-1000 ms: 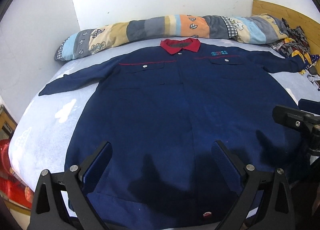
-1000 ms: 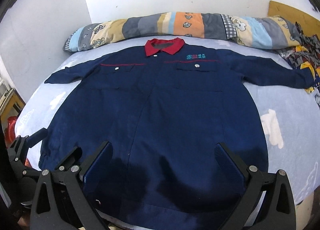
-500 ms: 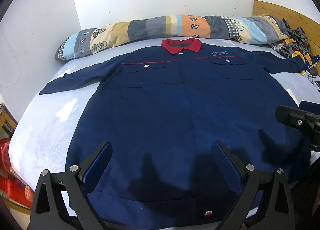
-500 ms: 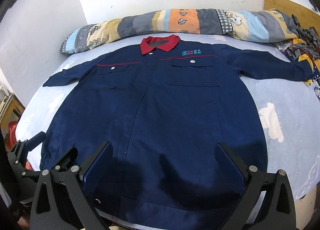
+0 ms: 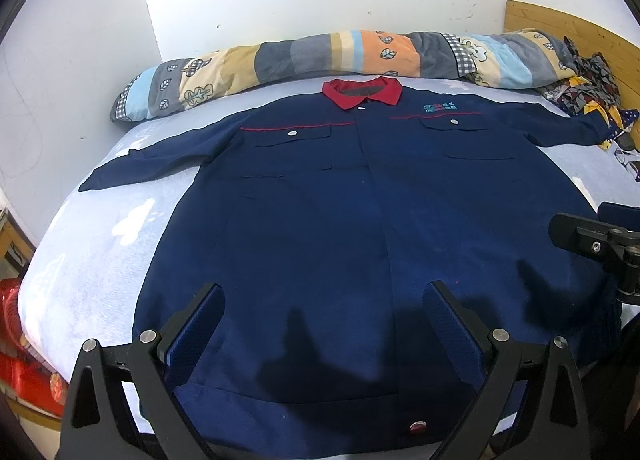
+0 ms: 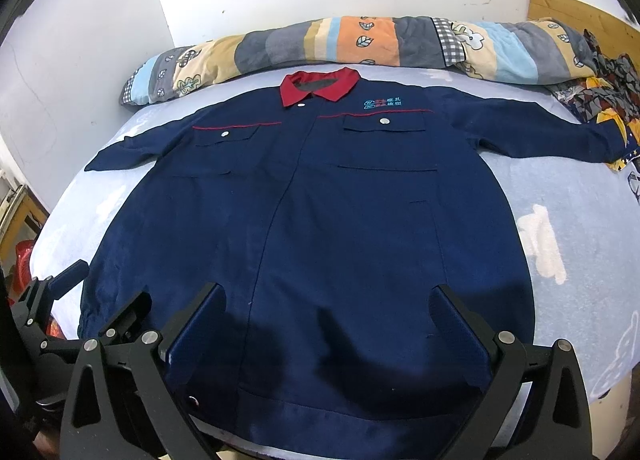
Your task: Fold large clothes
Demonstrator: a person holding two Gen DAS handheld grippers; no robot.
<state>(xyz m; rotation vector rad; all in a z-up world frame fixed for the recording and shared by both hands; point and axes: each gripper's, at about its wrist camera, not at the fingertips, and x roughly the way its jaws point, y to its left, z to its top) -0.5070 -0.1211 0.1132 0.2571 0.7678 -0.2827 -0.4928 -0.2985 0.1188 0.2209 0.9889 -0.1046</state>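
Observation:
A large navy work jacket [image 5: 340, 211] [image 6: 320, 211] with a red collar [image 5: 362, 92] [image 6: 318, 87] lies flat and face up on a pale blue bed, both sleeves spread sideways. My left gripper [image 5: 326, 300] hovers open over the hem, left of the front placket, nothing between its fingers. My right gripper [image 6: 328, 300] also stands open above the hem, further right. Each gripper shows at the edge of the other's view: the right one [image 5: 596, 248], the left one [image 6: 92, 320].
A rolled patchwork quilt [image 5: 328, 55] [image 6: 360, 47] lies along the white wall behind the collar. Patterned clothes [image 5: 588, 87] are heaped at the right by a wooden headboard [image 5: 568, 31]. Red plastic [image 5: 24, 372] sits beside the bed's left edge. Bare sheet [image 6: 568, 219] flanks the jacket.
Both grippers have shifted slightly, so the jacket sits a little differently in each view. The jacket itself has not moved and both grippers remain open.

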